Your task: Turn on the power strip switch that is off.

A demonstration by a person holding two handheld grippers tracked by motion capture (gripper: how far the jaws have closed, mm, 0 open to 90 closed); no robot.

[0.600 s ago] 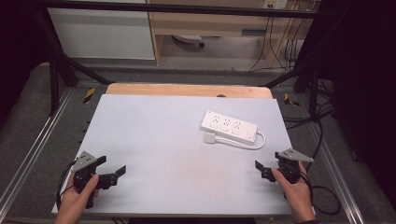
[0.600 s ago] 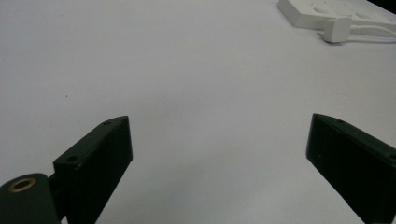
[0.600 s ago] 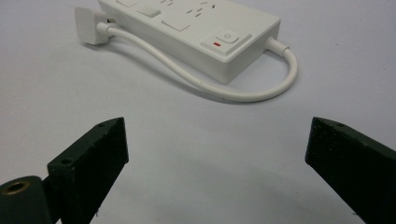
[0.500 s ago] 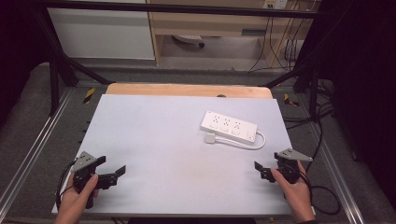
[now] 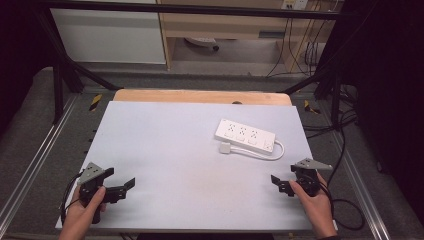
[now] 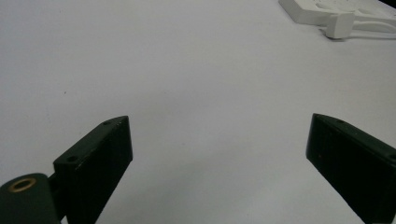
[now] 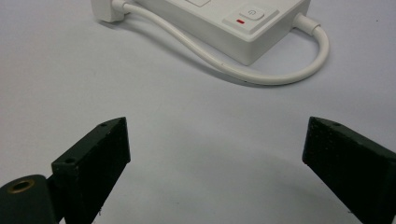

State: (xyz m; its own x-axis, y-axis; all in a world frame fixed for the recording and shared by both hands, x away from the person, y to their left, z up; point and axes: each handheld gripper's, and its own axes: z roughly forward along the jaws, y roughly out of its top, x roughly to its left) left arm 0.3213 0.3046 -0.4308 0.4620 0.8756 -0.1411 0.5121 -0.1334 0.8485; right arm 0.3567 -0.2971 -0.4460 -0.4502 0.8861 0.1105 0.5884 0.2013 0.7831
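High view: white power strip (image 5: pixel 245 136) lay on the table (image 5: pixel 165 150), right of centre towards the far edge, cord (image 5: pixel 272 151) looped to its plug (image 5: pixel 226 148). Judged light, rigid, smooth-sided; best gripped across the narrow body. Left gripper (image 5: pixel 129 184) and right gripper (image 5: pixel 274 180) were held low near the front corners, pointing inward.

Left gripper view: jaws spread wide, empty, over bare table; strip (image 6: pixel 322 9) well apart.

Right gripper view: jaws wide, empty, the strip's switch end (image 7: pixel 247 18) near ahead.

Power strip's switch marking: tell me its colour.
Red, a small bar on the white switch of the power strip; clearest in the right gripper view.
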